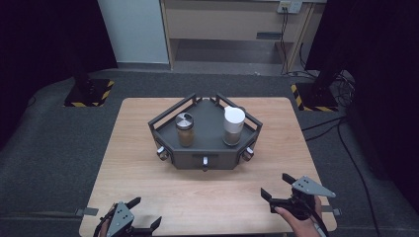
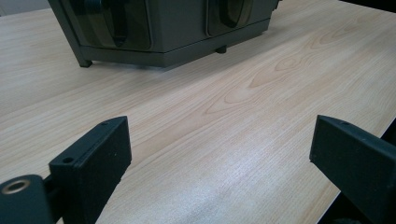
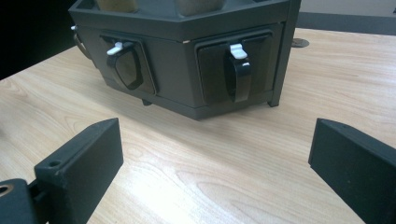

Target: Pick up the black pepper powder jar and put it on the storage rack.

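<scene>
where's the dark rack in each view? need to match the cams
High view: dark rack at table centre, two jars on top.
Left gripper view: its lower front at top left.
Right gripper view: upper centre, front faces with handles.
Shared landmark: the wooden table.

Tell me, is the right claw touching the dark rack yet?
Apart. In the right gripper view, bare wooden table lies between the open right claw and the dark rack; the high view shows the same gap.

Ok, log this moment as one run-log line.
left gripper: open, empty, near table edge | right gripper: open, empty, facing rack | rack: mid-table, holds steel-lidded jar and white-lidded jar | contact: none
</scene>
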Available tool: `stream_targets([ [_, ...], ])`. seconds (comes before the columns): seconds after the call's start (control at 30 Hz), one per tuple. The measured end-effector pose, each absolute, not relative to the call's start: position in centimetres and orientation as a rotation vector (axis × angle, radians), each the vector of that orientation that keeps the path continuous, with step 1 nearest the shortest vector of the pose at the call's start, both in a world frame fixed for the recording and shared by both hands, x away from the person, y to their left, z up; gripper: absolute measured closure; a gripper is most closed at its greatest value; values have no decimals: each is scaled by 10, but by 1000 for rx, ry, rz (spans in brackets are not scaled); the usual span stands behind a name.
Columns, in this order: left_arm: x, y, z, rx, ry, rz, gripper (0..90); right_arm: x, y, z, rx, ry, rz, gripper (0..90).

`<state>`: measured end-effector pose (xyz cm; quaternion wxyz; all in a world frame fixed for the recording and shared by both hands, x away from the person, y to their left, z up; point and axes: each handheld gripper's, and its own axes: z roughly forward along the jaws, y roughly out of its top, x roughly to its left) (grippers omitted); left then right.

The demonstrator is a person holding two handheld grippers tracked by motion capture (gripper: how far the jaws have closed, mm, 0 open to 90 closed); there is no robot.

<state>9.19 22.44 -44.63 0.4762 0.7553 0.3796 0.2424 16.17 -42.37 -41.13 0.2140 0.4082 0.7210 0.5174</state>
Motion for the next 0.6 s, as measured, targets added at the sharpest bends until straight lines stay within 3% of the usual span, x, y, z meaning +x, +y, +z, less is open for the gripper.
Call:
stream_targets([
  [0.6, 90, 226, -446, 1834, 946, 601, 42, 140, -434, -428, 1155, 2001, 1428, 33],
])
